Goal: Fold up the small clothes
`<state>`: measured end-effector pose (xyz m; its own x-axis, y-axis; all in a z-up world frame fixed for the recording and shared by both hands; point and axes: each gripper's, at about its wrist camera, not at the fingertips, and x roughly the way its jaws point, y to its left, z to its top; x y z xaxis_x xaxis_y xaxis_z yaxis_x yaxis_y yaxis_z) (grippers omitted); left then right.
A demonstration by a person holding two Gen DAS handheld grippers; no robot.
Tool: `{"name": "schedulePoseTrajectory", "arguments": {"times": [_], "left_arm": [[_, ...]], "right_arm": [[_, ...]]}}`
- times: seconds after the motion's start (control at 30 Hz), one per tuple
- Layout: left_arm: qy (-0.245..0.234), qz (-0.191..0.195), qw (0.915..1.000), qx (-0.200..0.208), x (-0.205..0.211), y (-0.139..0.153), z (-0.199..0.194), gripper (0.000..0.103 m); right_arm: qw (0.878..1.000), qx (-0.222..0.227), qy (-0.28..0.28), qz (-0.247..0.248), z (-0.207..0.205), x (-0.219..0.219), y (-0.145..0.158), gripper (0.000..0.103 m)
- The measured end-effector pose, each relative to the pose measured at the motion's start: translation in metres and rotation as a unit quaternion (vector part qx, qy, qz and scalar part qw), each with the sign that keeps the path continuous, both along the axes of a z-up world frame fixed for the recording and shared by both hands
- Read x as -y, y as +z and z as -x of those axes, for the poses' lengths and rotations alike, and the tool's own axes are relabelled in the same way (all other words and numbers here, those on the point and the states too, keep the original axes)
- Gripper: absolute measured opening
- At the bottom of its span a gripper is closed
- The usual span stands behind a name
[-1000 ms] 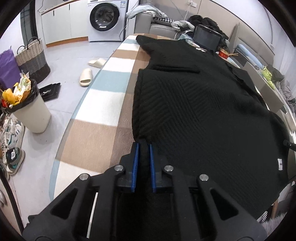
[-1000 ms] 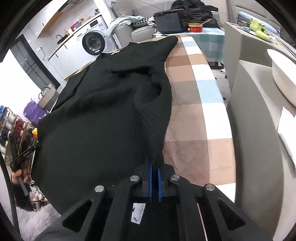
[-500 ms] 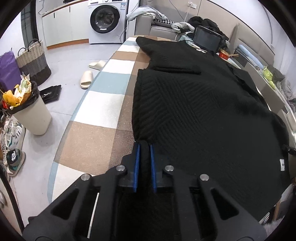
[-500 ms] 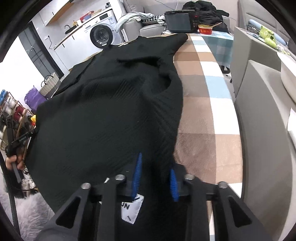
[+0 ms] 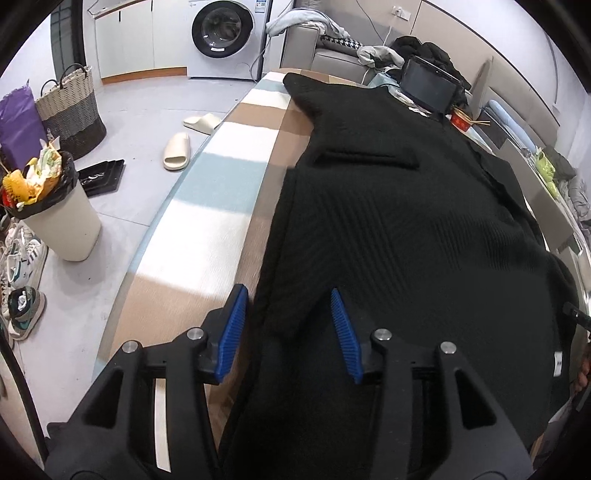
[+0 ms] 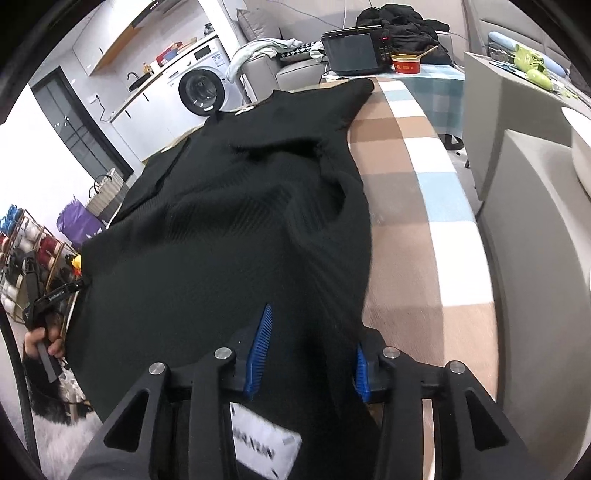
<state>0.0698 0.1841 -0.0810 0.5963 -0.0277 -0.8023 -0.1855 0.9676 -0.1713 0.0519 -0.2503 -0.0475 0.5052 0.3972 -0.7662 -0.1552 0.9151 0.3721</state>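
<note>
Currently: checked tabletop (image 5: 207,206), bare strip toward 9 o'clock | black knit garment (image 5: 388,229) spread flat along it | left gripper (image 5: 286,325) at 6 o'clock, jaws opening, hem between pads, unclamped | right gripper (image 6: 312,349) likewise opening over hem | white label (image 6: 264,448) at 6 o'clock

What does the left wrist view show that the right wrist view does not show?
Only the left wrist view shows the trash bin, two slippers and the sneakers. Only the right wrist view shows the white label on the garment and a shelf of yarn spools. Both views show the black sweater on the checked tablecloth, the washing machine, and a claw whose jaws are opening around the sweater's hem.
</note>
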Motion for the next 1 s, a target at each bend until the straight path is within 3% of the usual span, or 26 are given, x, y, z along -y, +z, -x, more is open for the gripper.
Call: {"name": "schedulePoseTrajectory", "arguments": {"times": [0.1,0.17,0.2,0.23,0.4,0.6,0.83,1.0], "left_arm": [[-0.008,0.004,1.0,0.004,0.001,0.0,-0.018,0.043],[-0.015,0.013,0.9998,0.008,0.003,0.0,-0.027,0.024],[-0.022,0.022,0.9995,0.01,0.003,-0.001,-0.03,0.008],[-0.027,0.028,0.9992,0.011,0.004,-0.001,-0.032,0.006],[-0.043,0.017,0.9985,0.028,0.007,0.009,-0.013,0.004],[-0.03,0.025,0.9984,0.039,-0.005,0.018,0.028,0.004],[-0.036,0.021,0.9947,0.094,-0.005,0.052,0.023,0.004],[-0.035,0.019,0.9896,0.138,-0.008,0.085,-0.01,0.004]], "right_arm": [[1.0,0.005,-0.002,-0.007,-0.014,-0.003,0.001,0.04],[1.0,0.009,-0.006,-0.017,-0.021,-0.004,0.003,0.034],[1.0,0.013,-0.007,-0.024,-0.023,-0.004,0.004,0.019],[0.999,0.015,-0.007,-0.03,-0.025,-0.004,0.005,0.008],[0.999,0.015,0.008,-0.047,-0.008,0.0,0.01,0.005],[0.998,-0.001,0.034,-0.048,0.029,0.003,0.015,0.004],[0.988,0.107,0.036,-0.102,0.015,0.001,0.058,0.004],[0.98,0.164,0.013,-0.109,-0.019,-0.002,0.085,0.004]]}}
